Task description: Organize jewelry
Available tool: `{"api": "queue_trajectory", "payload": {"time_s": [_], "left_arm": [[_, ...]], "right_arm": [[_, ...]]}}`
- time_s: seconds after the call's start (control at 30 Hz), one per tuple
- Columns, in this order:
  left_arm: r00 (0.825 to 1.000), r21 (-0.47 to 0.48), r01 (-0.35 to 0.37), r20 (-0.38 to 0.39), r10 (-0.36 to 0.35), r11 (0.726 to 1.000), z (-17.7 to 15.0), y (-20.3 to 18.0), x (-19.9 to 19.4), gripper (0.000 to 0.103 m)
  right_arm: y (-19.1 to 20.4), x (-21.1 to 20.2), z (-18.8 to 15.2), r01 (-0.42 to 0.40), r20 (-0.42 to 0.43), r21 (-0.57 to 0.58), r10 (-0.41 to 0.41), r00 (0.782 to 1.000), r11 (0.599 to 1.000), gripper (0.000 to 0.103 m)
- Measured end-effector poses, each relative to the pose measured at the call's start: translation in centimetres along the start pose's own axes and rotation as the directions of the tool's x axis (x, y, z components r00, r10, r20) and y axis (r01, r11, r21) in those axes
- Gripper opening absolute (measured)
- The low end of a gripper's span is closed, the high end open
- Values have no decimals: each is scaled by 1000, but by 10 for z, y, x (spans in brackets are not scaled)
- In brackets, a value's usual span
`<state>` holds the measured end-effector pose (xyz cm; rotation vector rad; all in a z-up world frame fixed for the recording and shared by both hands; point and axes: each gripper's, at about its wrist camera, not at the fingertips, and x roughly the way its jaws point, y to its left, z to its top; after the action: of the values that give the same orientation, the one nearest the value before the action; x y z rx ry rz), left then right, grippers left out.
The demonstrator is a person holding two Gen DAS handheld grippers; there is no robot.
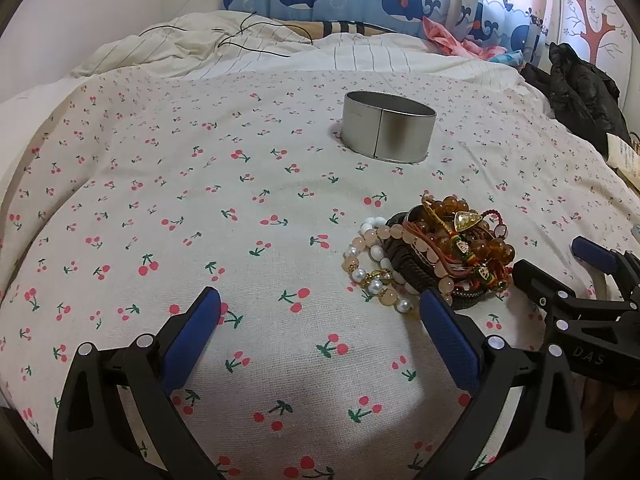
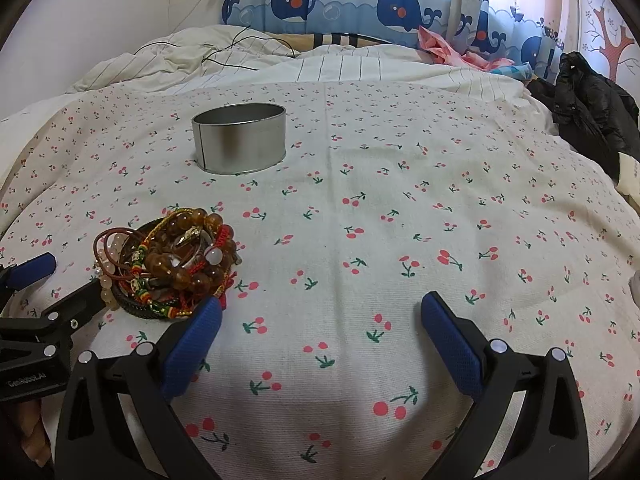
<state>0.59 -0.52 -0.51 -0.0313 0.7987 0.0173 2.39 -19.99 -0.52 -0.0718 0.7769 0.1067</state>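
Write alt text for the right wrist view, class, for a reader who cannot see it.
An open right gripper hovers over a cherry-print bedcover, nothing between its blue-padded fingers. To its left lies a tangled pile of beaded bracelets, with the open left gripper beside the pile. Farther back stands a round metal tin, its visible inner wall bare.
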Motion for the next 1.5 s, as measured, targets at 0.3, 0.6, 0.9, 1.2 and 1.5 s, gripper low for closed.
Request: {"api": "queue_trajectory", "payload": {"time_s": [0.3,0.6,0.9,1.2,1.5], "left_arm": [[1000,-2,1,-3,-1,1000,-1,-1,2,96],[1000,0,-3,-20,3,1000,-1,-1,4,96],[999,-4,2,-32,-2,1000,-1,0,4,96],[999,-6,4,-33,-4,1000,-1,1,4,96],[999,-9,8,-38,-8,1000,-1,1,4,96]], "right_arm": [[-1,0,0,-8,4,6,8,1000,1000,96],[-1,-1,0,-4,4,-1,4,1000,1000,96],[0,-1,0,-3,4,-2,3,1000,1000,96],[0,-1,0,-3,4,-1,3,1000,1000,96],[1,-1,0,-2,4,-2,2,1000,1000,96]]}}
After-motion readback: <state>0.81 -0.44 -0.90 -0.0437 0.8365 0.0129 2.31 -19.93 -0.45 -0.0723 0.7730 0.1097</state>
